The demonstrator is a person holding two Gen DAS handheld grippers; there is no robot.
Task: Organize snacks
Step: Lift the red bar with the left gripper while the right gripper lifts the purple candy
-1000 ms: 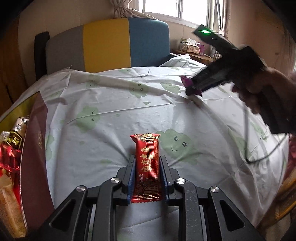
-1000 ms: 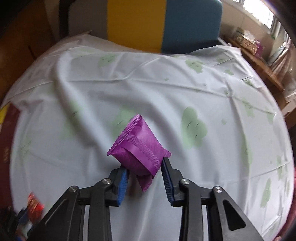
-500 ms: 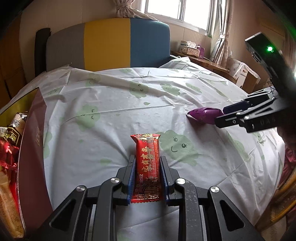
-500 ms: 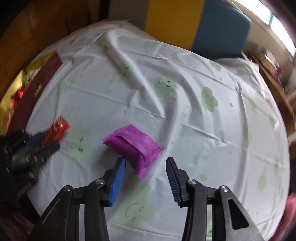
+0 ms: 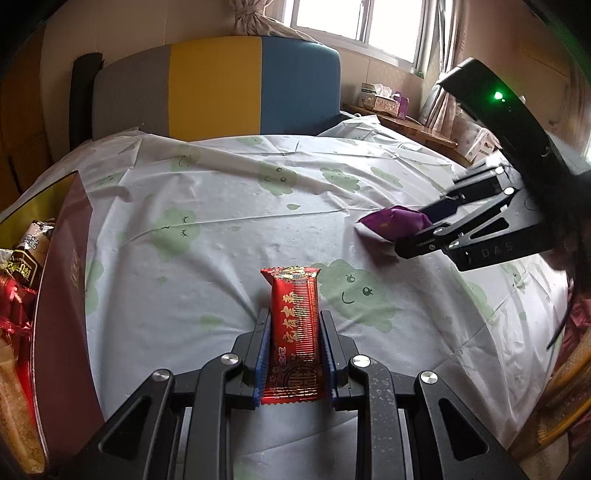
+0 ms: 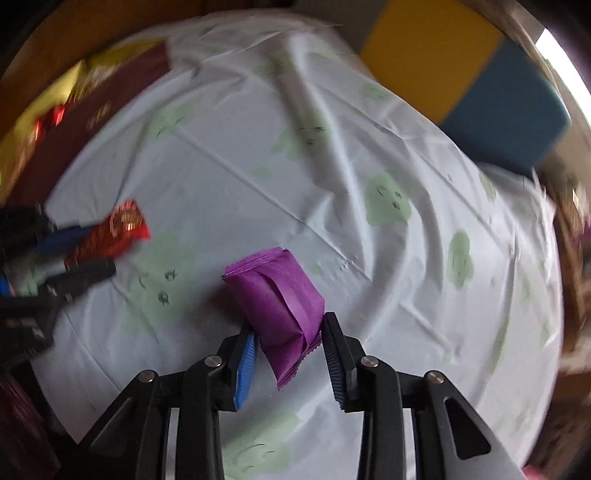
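Glossy foil red snack wrapper (image 5: 294, 325); matt purple packet (image 6: 280, 306); creased cloth (image 5: 229, 206).

One red snack bar (image 5: 294, 332), one purple packet (image 6: 279, 310), perhaps several boxed snacks (image 5: 18, 266).

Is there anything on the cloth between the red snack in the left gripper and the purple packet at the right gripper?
Nothing: between the red snack and the purple packet lies only bare tablecloth with green cloud prints, clearest in the left wrist view.

Bright window (image 5: 354, 22), grey-yellow-blue headboard (image 5: 218, 88), cloud-print sheet (image 5: 229, 206)
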